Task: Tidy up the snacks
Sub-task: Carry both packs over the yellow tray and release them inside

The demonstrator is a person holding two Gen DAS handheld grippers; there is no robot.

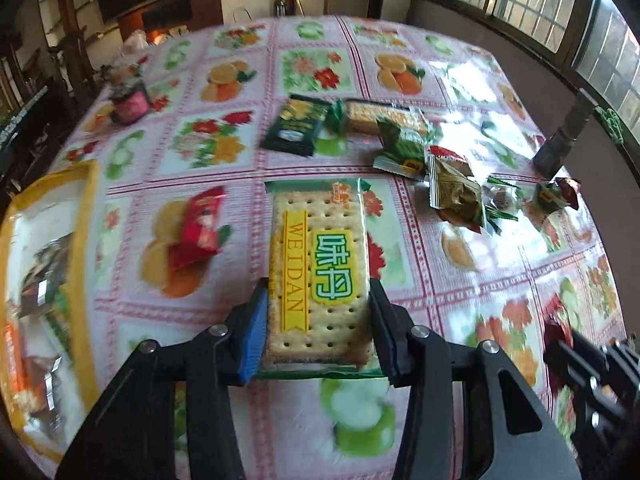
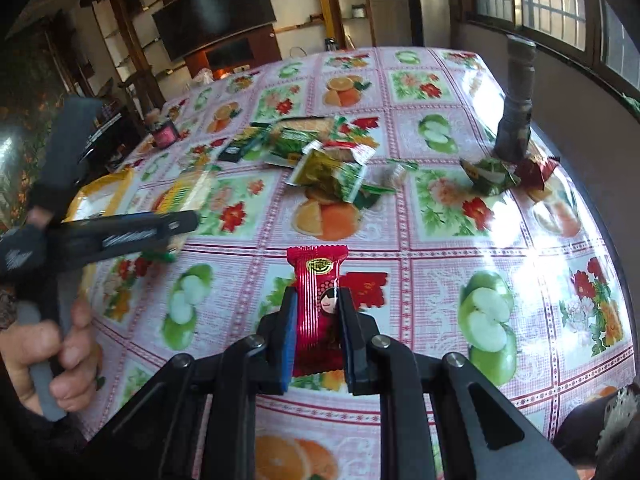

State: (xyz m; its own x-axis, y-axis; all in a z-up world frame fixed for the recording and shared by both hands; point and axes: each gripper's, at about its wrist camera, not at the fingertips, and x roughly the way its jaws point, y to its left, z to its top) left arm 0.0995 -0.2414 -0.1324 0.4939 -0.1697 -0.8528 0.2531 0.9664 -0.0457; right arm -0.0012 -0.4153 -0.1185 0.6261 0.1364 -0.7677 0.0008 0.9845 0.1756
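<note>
Here, everything is placed from the yellow-edged bag (image 1: 86,264) at the table's left edge, going left to right.

Bag: clear plastic with yellow trim, wrappers showing inside; likely where the snacks are meant to go.

Red packet on cloth (image 1: 198,226): just right of the bag, lying loose; small and light.

Left gripper (image 1: 318,328): a little further right of the bag; jaws closed onto the two long edges of the cracker pack (image 1: 320,264), near its lower end.

Cracker pack handling: flat and fairly stiff, but the crackers would probably snap under a hard squeeze; the film looks slippery. An edge hold near the middle would likely sag less than this end hold.

Loose pile (image 1: 404,144): well right of the bag and further back on the tablecloth (image 1: 480,280); crinkly small wrappers, best pinched across the body.

Right gripper (image 2: 318,336): well right of the bag; jaws narrow, clamped on a red candy packet (image 2: 318,304) about its middle.

Candy packet handling: light, soft foil, likely to crumple rather than break; the sealed ends would slip.
</note>
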